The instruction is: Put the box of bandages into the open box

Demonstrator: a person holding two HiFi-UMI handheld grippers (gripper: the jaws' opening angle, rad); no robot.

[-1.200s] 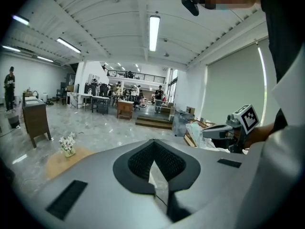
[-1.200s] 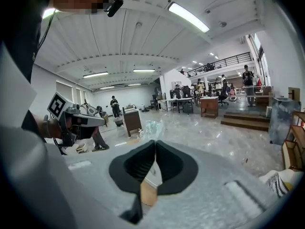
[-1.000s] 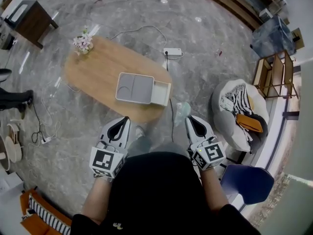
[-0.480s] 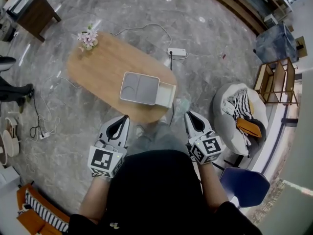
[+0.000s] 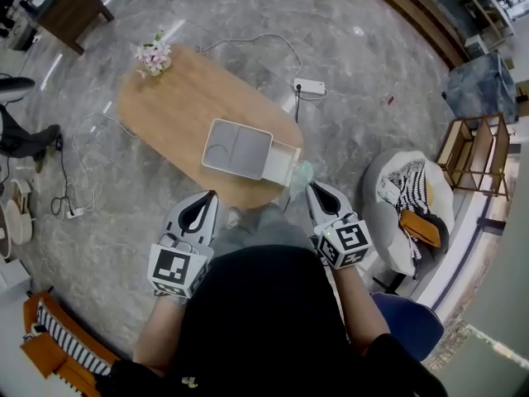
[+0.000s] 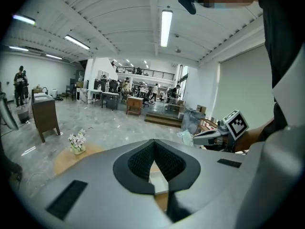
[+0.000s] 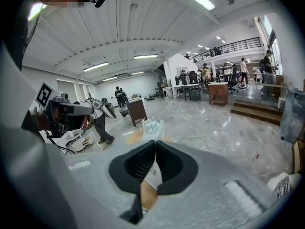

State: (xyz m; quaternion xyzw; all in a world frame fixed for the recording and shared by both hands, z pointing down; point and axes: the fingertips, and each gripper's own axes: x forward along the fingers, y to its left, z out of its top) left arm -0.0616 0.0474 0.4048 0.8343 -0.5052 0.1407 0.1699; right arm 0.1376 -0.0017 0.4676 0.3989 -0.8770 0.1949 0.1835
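Pinches crinkled pale-green translucent packet in right gripper at oval wooden table's near edge; left gripper pressed together, empty, short of that edge.

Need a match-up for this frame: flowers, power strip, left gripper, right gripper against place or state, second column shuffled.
1 flowers
2 power strip
3 left gripper
4 right gripper

A shut, nothing held
B on the floor past the table
C shut on a pale packet
D at the table's far left end

Pairs: 1-D, 2-B, 3-A, 4-C
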